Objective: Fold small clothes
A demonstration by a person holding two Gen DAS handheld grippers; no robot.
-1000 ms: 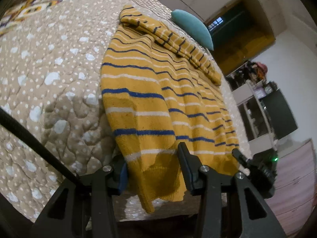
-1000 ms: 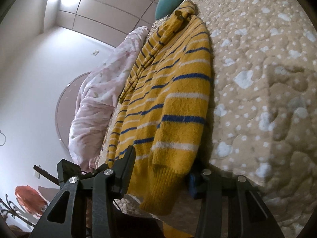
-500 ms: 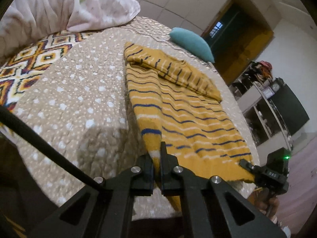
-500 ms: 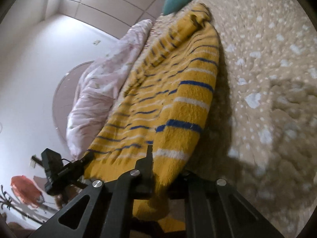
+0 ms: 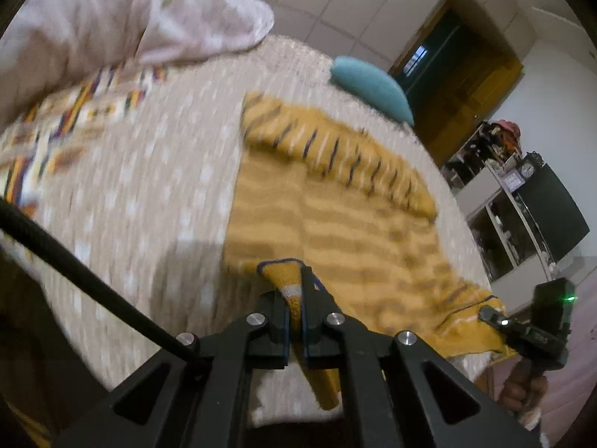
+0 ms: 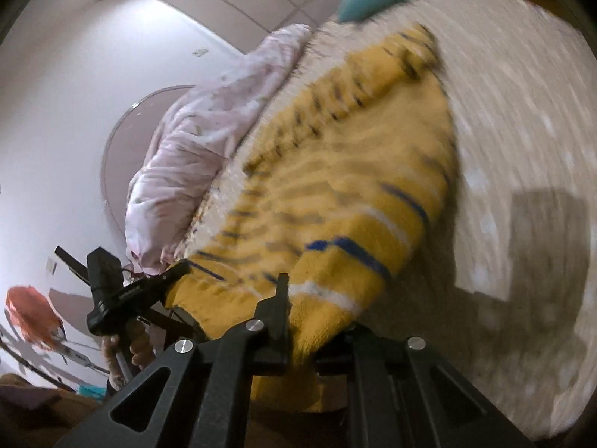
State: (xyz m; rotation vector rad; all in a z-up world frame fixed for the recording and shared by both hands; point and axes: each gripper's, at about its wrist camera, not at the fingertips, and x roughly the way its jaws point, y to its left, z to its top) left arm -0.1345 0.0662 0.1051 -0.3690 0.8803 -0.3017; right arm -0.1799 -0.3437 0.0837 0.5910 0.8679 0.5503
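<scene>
A yellow sweater (image 5: 335,216) with blue and white stripes lies spread on a beige dotted bedspread (image 5: 149,194). My left gripper (image 5: 294,313) is shut on one bottom hem corner and holds it lifted above the bed. My right gripper (image 6: 302,324) is shut on the other hem corner of the sweater (image 6: 347,201). The right gripper also shows in the left wrist view (image 5: 492,317), and the left gripper in the right wrist view (image 6: 175,272), each pinching the hem. Both views are blurred by motion.
A teal pillow (image 5: 373,86) lies beyond the sweater's collar end. A pink crumpled duvet (image 5: 130,18) lies at the far side of the bed, also seen in the right wrist view (image 6: 209,142). Shelves and a dark screen (image 5: 552,216) stand past the bed.
Both grippers closed on the sweater's bottom hem corners and have lifted them off the bed, moving up and toward the collar end.
</scene>
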